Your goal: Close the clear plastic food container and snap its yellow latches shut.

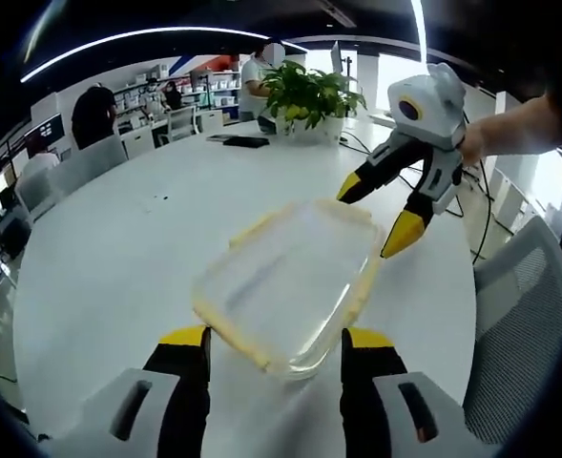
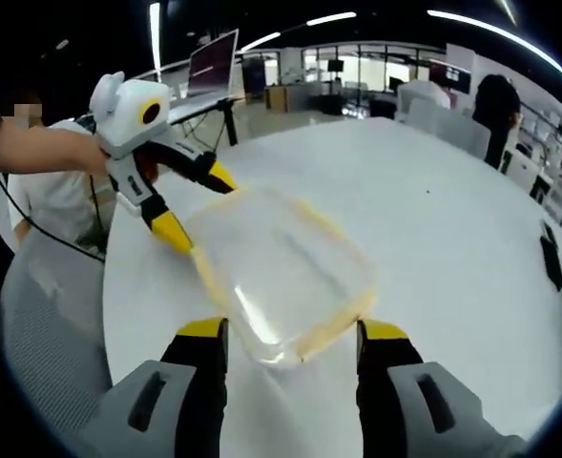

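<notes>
I see the clear plastic food container (image 1: 285,286) lying on the white round surface (image 1: 118,248), a shallow rounded rectangle with a yellow rim and yellow latches along its edges; its lid looks to be on, though I cannot tell whether the latches are snapped down. Its transparent body lets the white top show through, with some glare on it.

In the left gripper view, my left gripper (image 1: 274,345) is spread wide, its black, yellow-tipped jaws standing on either side of the container's near end, and I cannot tell if they touch it. The right gripper (image 1: 385,218) comes in from the upper right, jaws apart, its yellow tips at the container's far corner.

In the right gripper view the same container (image 2: 281,277) sits between my right gripper (image 2: 293,342) jaws at its near edge, with nothing clamped. Across it, the left gripper (image 2: 197,210) reaches in with parted jaws, one tip against the far edge.

A potted plant (image 1: 304,95) stands further back on the surface.
</notes>
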The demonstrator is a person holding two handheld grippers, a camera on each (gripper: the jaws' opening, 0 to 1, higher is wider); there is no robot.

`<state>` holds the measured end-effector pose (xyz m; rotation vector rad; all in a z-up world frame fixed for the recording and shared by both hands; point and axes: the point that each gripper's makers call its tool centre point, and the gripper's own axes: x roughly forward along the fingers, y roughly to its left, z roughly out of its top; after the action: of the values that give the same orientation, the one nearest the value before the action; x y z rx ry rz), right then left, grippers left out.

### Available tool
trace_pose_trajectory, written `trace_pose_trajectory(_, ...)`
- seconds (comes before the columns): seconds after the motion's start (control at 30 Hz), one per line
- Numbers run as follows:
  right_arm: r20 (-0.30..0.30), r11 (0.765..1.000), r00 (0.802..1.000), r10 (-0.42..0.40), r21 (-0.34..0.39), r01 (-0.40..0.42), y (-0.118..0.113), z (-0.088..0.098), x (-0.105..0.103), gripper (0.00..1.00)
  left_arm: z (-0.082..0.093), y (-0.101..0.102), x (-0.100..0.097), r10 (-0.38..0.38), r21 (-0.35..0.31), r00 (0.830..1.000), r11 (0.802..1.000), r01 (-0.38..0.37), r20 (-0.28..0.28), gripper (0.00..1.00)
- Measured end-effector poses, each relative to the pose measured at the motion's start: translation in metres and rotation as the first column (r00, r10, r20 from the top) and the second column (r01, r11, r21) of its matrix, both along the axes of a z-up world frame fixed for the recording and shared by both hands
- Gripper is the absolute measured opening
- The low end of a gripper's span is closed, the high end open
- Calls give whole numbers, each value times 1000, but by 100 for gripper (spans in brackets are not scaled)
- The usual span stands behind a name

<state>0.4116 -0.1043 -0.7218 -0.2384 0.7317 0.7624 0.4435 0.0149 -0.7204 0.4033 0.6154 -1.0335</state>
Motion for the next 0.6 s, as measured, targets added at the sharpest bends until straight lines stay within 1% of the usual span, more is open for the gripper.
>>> trace_pose_trajectory(0.27, -4, 1000, 1000, 0, -13, 0, -1, -1, 8, 51, 1, 0, 11, -9, 15, 1000, 1000, 9, -2, 50)
trace_pose_trajectory(0.5, -12, 1000, 1000, -1, -16, 1, -1, -1, 7, 51, 0, 0, 10, -7, 13, 1000, 1000, 7, -10, 49)
trace_pose_trajectory(0.6, -13, 1000, 1000, -8, 2, 8, 0, 0, 5, 53, 0, 0, 10, -7, 19, 1000, 1000, 7, -3, 49)
